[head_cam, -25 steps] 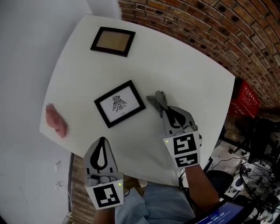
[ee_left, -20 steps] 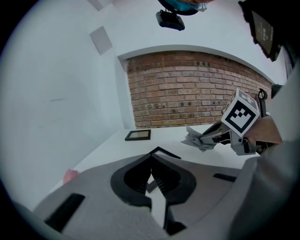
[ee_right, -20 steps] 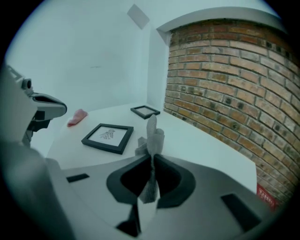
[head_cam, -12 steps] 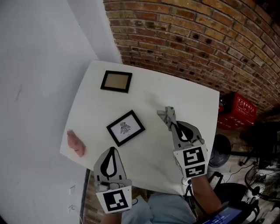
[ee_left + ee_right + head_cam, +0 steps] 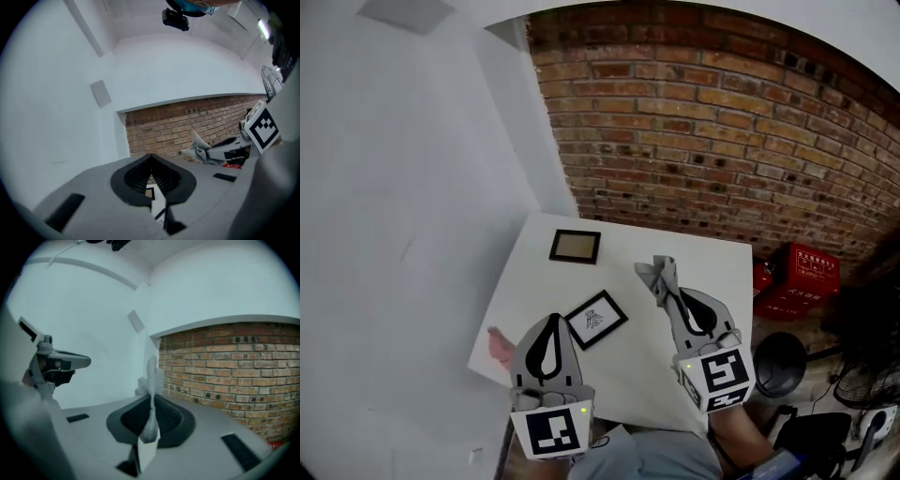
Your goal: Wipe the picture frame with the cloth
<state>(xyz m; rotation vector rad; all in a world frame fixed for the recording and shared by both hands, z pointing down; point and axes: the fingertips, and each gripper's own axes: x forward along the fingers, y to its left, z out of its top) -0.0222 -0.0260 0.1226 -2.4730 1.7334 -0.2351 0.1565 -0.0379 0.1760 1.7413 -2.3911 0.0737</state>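
Fingers of right gripper point(image 5: 668, 289) tight on grey cloth point(image 5: 653, 271), left gripper point(image 5: 550, 319) fingers together, empty

1. The left gripper point(image 5: 151, 157) fills the lower frame, its jaws meeting at the tips with nothing between.
2. At right, the right gripper point(image 5: 212, 151) pinches a grey cloth point(image 5: 199, 148).
3. A brick wall point(image 5: 178, 126) runs across the centre.

On table point(image 5: 628, 251): picture frame point(image 5: 596, 320) mid, 2nd frame point(image 5: 575, 246) behind it, lump point(image 5: 499, 348) at L edge; cloth point(image 5: 652, 270) in R tongs point(image 5: 668, 288) rightward.
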